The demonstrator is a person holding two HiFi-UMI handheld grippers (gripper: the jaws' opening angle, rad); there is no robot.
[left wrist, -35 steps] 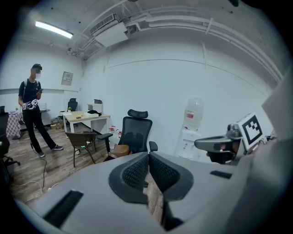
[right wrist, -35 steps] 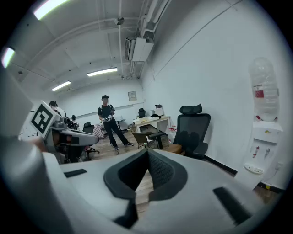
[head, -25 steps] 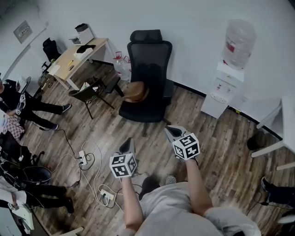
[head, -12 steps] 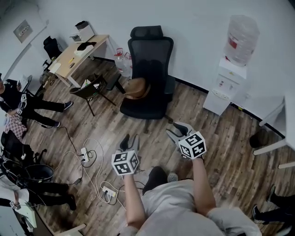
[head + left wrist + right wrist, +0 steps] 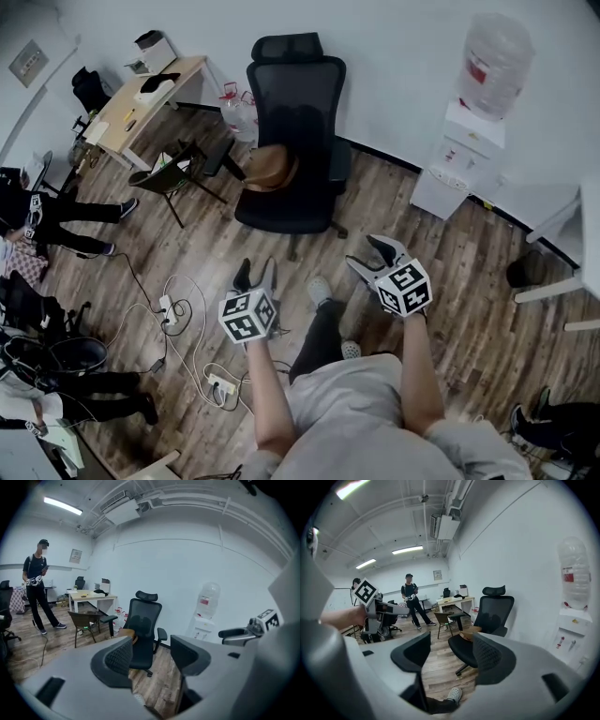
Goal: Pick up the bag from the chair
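A brown bag [image 5: 271, 170] lies on the seat of a black office chair [image 5: 298, 112] by the white wall. My left gripper [image 5: 256, 274] is open and empty, over the wood floor well short of the chair. My right gripper [image 5: 373, 255] is also open and empty, to the right of the chair's base. In the left gripper view the chair [image 5: 143, 627] and a sliver of the bag [image 5: 128, 632] show past the left gripper [image 5: 150, 656]. The right gripper view shows the bag [image 5: 469, 633] on the chair [image 5: 490, 618] between the spread jaws of the right gripper [image 5: 451, 656].
A water dispenser [image 5: 472, 141] stands right of the chair. A wooden desk [image 5: 141, 98] and a small brown chair [image 5: 173, 178] are to its left. Cables and power strips [image 5: 178, 319] lie on the floor at my left. People stand at the far left [image 5: 42, 216]. A white table [image 5: 577, 253] is at the right.
I have stepped forward, one shoe now ahead on the floor. Both grippers have moved nearer the chair, and their jaws show more spread than one second ago.
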